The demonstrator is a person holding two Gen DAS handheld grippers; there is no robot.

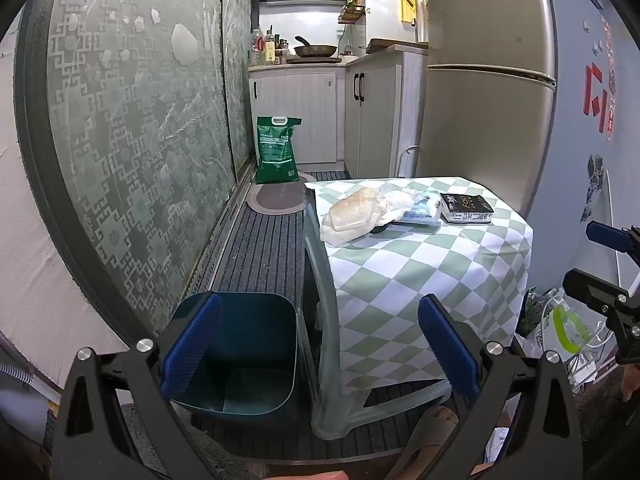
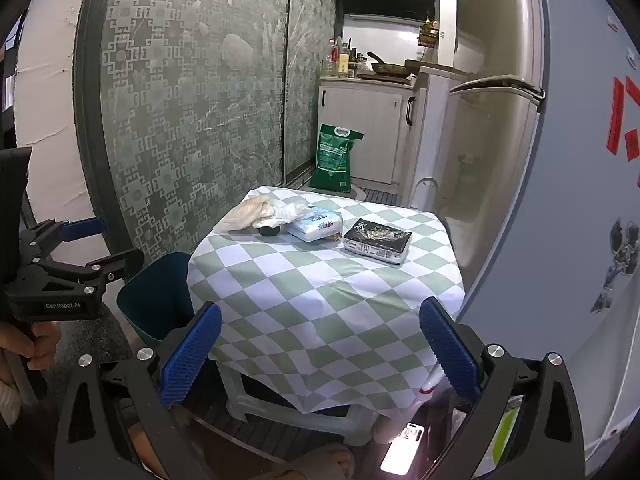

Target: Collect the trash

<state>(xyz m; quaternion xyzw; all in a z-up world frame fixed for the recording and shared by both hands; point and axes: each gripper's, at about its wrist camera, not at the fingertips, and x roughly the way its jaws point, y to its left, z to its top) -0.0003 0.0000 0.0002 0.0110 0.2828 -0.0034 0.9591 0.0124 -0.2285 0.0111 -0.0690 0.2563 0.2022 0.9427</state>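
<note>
On a small table with a green-and-white checked cloth [image 2: 320, 292] lie crumpled plastic bags [image 2: 260, 210], a tissue pack [image 2: 316, 227], a small dark round thing [image 2: 269, 232] and a black food tray [image 2: 378, 240]. The same bags [image 1: 360, 216], pack [image 1: 422, 210] and tray [image 1: 466, 208] show in the left wrist view. A dark teal bin [image 1: 240, 356] stands on the floor left of the table, also seen as the bin [image 2: 156, 296] in the right wrist view. My left gripper [image 1: 320, 344] is open above the bin. My right gripper [image 2: 320, 348] is open before the table, nothing in it.
A patterned glass sliding door [image 1: 132, 140] runs along the left. A fridge [image 1: 484, 72] stands behind the table, a green sack [image 1: 277, 150] on the floor by the cabinets. Bags [image 1: 560, 328] lie on the floor right of the table. A person's hand [image 2: 28, 344] holds the left gripper.
</note>
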